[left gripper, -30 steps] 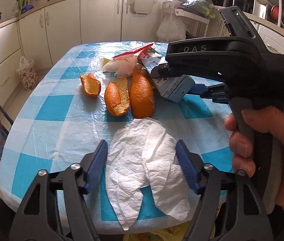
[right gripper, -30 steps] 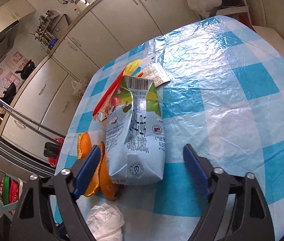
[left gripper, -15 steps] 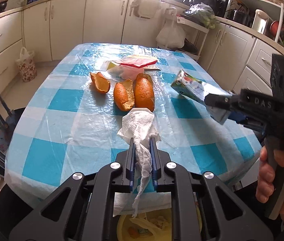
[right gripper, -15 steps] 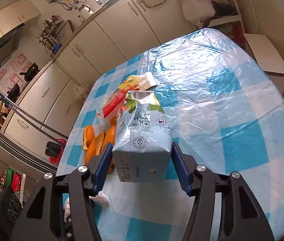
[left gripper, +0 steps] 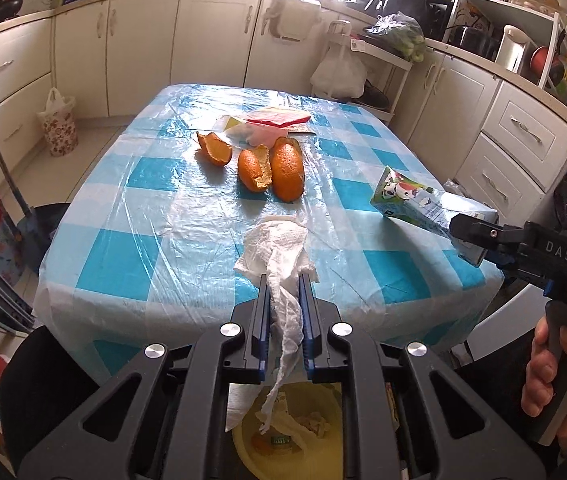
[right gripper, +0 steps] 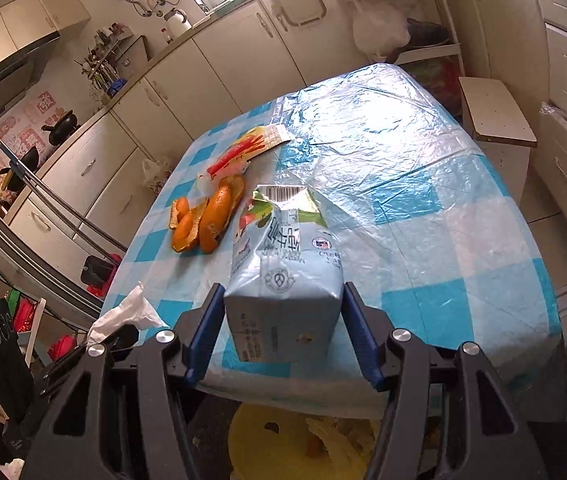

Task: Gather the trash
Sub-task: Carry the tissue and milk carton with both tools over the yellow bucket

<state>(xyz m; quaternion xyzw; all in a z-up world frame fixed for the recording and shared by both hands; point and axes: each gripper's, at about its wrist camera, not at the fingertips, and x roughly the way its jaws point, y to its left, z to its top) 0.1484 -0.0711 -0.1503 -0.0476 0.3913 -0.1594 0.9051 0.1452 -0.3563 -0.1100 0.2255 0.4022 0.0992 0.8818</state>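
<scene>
Left gripper clamps white tissue at tabletop near edge, lower centre. Right gripper grips blue carton above yellow bin.

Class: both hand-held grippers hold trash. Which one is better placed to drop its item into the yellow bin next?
Left. The left hand-held gripper holds the tissue, whose tail already hangs over the yellow bin; the carton still juts over the table.
</scene>
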